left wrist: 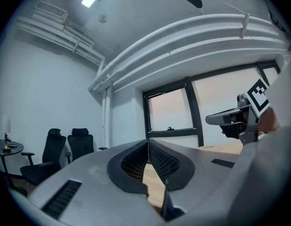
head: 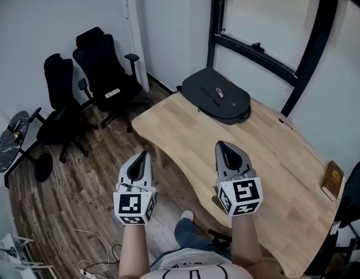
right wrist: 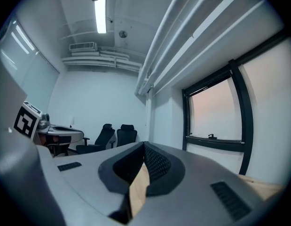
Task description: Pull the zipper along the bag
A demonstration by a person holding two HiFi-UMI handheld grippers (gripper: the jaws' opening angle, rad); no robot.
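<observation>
The dark, flat, round-edged bag [head: 216,95] lies at the far end of the pale wooden desk [head: 278,179], with a small light tab, likely the zipper pull [head: 218,93], on top. My left gripper [head: 142,157] and right gripper [head: 223,149] hover well short of it, jaws closed on nothing. The approach comes first, I judge: reach across, open, pinch the pull.

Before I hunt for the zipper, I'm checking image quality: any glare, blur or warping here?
Head view: even light, sharp, though the black bag shows little detail. Left gripper view: fisheye bends the ceiling pipes; window washed out. Right gripper view: ceiling lamp glares, corners black.
</observation>
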